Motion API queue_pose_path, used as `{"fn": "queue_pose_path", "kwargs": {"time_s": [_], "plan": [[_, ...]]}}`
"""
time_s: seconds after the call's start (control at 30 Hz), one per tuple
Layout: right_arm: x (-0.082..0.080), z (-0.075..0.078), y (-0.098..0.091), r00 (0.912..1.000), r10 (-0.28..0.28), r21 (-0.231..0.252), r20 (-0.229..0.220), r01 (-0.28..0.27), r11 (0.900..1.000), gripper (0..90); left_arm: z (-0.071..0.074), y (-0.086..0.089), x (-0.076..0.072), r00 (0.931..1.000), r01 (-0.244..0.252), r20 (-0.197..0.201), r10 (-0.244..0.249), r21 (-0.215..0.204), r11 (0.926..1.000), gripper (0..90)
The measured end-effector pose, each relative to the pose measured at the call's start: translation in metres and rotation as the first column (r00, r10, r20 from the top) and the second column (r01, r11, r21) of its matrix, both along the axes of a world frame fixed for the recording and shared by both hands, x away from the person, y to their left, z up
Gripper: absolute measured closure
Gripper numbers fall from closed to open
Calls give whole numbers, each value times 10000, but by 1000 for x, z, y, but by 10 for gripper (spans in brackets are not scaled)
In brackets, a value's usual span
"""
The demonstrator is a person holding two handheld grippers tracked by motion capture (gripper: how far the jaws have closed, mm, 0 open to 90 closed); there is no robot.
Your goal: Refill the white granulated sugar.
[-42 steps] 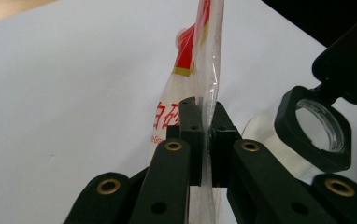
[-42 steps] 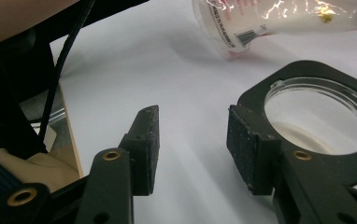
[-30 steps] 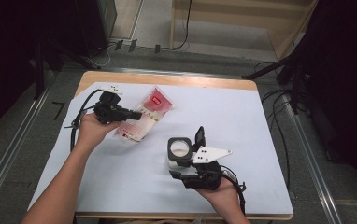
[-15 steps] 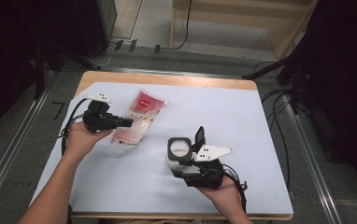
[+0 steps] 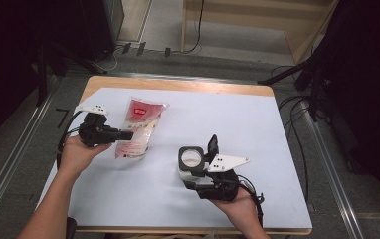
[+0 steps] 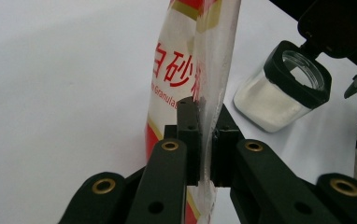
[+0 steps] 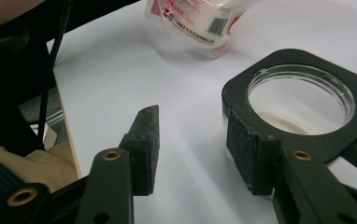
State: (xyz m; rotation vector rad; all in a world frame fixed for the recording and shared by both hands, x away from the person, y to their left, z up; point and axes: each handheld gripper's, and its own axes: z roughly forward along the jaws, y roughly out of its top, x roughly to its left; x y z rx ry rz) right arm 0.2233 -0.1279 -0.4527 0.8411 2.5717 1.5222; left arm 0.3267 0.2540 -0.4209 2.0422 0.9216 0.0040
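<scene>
Overhead, white sheet (image 5: 257,149) on wooden table (image 5: 178,83).

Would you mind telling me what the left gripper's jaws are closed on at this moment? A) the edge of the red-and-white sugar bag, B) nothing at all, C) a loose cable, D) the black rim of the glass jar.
A: in the left gripper view the left gripper has its jaws pinched on the clear edge of the sugar bag, while the jar stands apart, farther off.
</scene>
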Motion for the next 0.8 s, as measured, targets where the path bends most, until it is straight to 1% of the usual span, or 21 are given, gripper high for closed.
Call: {"fn": "queue_pose_path", "kwargs": {"time_s": [0.03, 0.13, 0.27, 0.37, 0.43, 0.5, 0.6, 0.63, 0.67, 0.7, 0.77, 0.8], "plan": [[0, 0, 0, 10000, 8, -23, -16, -8, 10000, 548, -1, 2, -1, 10000, 49, 38, -49, 5, 10000, 862], [0, 0, 1, 10000, 31, -34, 0, -31, 10000, 548, -2, 7, -5, 10000, 68, -60, -68, -11, 10000, 857], [0, -1, 1, 10000, 2, -42, -22, -2, 10000, 548, -4, 15, -9, 9996, 293, -53, -293, 25, 9996, 853], [0, -1, 1, 10000, -6, -41, -26, 6, 10000, 548, -5, 20, -12, 9995, 274, -147, -273, 44, 9996, 851], [0, -1, 1, 10000, -12, -42, -16, 12, 10000, 548, -5, 21, -14, 9993, 347, -114, -346, 94, 9994, 852], [0, -1, 1, 10000, -27, -59, 1, 27, 10000, 548, -5, 21, -15, 9992, 402, 4, -402, 168, 9991, 852], [-1, -1, 2, 10000, -34, -74, 21, 34, 10000, 548, -5, 21, -15, 9986, 518, 68, -519, 98, 9986, 834], [-1, -1, 2, 10000, -38, -80, 7, 39, 10000, 549, -5, 21, -15, 9988, 468, 113, -469, 49, 9989, 830], [-1, -1, 2, 10000, -31, -89, 21, 31, 10000, 549, -5, 22, -15, 9988, 459, 180, -460, 104, 9989, 824], [-1, -1, 2, 10000, -40, -106, 9, 40, 9999, 549, -5, 23, -15, 9993, 370, 81, -370, -10, 9993, 815], [-1, -1, 2, 10000, -36, -124, 18, 36, 9999, 549, -4, 24, -15, 9992, 348, 172, -348, 40, 9994, 805], [-1, -1, 2, 10000, -41, -137, 20, 41, 9999, 549, -4, 24, -15, 9992, 390, 122, -390, -7, 9992, 809]]}}
